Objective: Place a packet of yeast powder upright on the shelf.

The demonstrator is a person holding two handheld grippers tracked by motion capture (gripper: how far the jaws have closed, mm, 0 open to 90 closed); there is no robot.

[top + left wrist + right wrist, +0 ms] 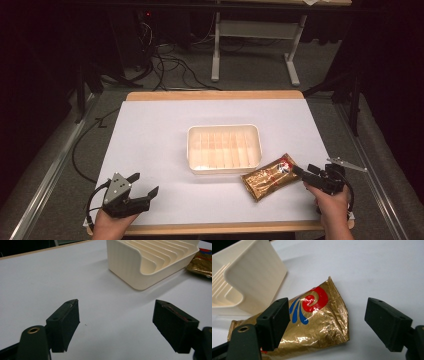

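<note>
Where the cream tray [224, 148] sits mid-counter, everything else is placed against it: ribbed floor, raised walls, rounded corners, long side facing the person. Gold pouch [271, 176] lies flat on the white counter [150, 135] just off the tray's near right corner, close beside the wall; touching or not, cannot tell. Pouch is angled, one end toward the tray's near edge, the other end out to the right. In the right gripper view the pouch [312, 322] shows crinkled foil with a red swirl and blue streaks, its sealed end pointing away from the camera, the tray's corner [254, 282] just beyond it. Right tongs [306, 171] are at the pouch's right end, well to the right of the tray, held in the person's right hand [334, 205]. Jaws stand wide apart; one black pad is in front of the foil, the other over bare counter, and neither presses on the pouch. Left tongs [146, 183] are off the tray's near left corner, well apart from it, held in the left hand [107, 225]. Jaws are spread wide with bare white counter between them. In the left gripper view the tray [150, 262] stands ahead and to the right, a sliver of the gold pouch [202, 263] past its far side.
</note>
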